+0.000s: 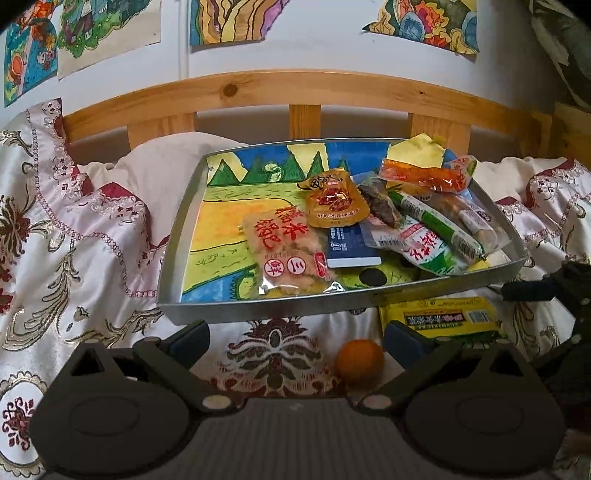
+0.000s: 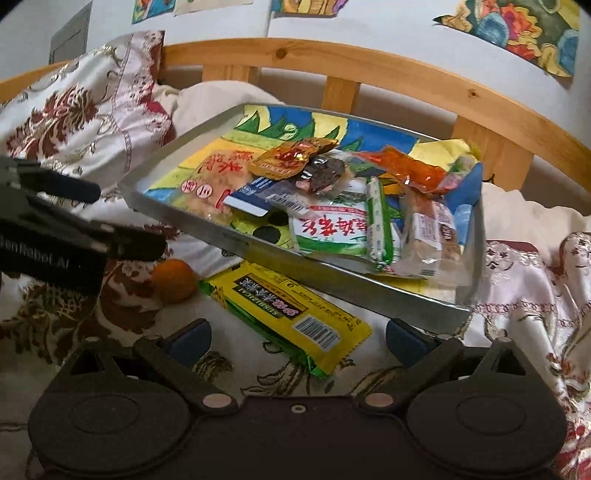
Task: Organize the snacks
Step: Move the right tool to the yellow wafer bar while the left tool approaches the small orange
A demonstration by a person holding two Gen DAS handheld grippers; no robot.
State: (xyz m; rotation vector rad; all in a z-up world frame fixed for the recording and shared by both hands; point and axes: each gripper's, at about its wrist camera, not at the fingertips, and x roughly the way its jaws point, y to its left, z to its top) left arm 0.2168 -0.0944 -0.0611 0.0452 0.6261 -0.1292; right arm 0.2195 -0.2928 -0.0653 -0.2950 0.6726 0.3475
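1. Grippers: the left gripper [image 1: 297, 334] has its jaws spread wide with nothing between them; the right gripper [image 2: 298, 334] is likewise spread and empty. Both hover low over the embroidered bedspread [image 1: 74, 236].
2. Loose items: an orange [image 1: 360, 363] lies on the bedspread just ahead of the left gripper. A yellow snack packet [image 2: 291, 314] lies flat between the right gripper's fingers and the tray, beside the orange.
3. Tray: a metal tray [image 1: 258, 308] with a painted landscape lining sits on the bedding, apparently tilted.
4. Tray contents: a rice-cracker packet [image 1: 284, 254], an orange sauce sachet [image 1: 334, 201], a blue card [image 1: 351, 247], a green-and-white packet [image 1: 424, 243], a red-orange packet [image 1: 424, 177] and a wrapped pastry [image 1: 469, 218], overlapping towards its right side.
5. Background: a wooden headboard [image 1: 258, 92] and wall drawings [image 1: 229, 20].
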